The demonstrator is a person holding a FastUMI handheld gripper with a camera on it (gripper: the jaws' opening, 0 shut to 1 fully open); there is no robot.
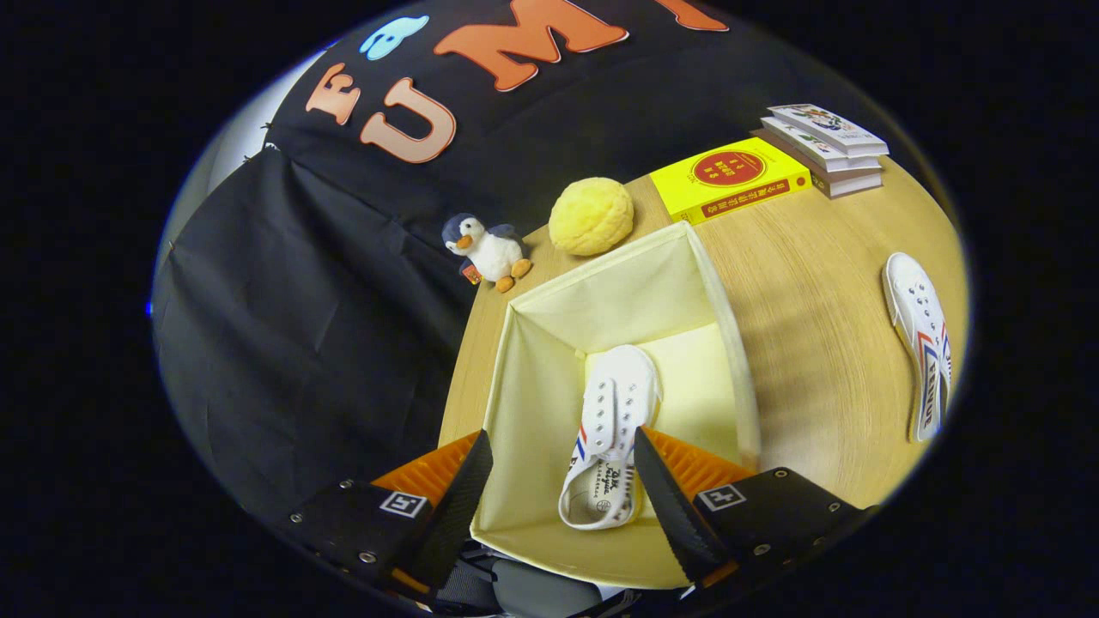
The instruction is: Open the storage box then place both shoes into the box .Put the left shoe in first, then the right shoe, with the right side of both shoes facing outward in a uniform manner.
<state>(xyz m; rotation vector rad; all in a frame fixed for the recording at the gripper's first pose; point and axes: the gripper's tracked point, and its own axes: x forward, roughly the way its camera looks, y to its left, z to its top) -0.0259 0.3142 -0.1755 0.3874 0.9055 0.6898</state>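
While my hand-held gripper (558,489) hangs above the open pale-yellow fabric storage box (725,343), its fingers (665,498) stand spread apart and grasp nothing. The right finger sits close by the heel of the white canvas lace-up shoe with red and blue side stripes (611,429); whether it touches, I cannot tell. The left finger is well clear.

Position: shoe 1 lies inside the box on its floor, between my fingers and just ahead of them. Shoe 2, the matching white canvas shoe (923,352), lies on the round light-wood worktop (816,300), well apart from the box on its right side.

Orientation: shoe 1's long axis runs away from me, heel opening nearest the fingers, toe toward the far wall of the box. It appears tipped onto 1 side, laces turned left. Shoe 2's long axis runs roughly parallel, toe away from me, striped side upward.

Risks, as I judge them:
1. Lifting out, the right finger could snag the heel collar and drag shoe 1 askew.
2. Soft box walls may fold if a finger clips the rim.
3. Shoe 2 lies flat near the worktop edge; a poor pinch could push it off.
4. Shoe 2 could go in facing opposite to shoe 1, breaking uniformity.
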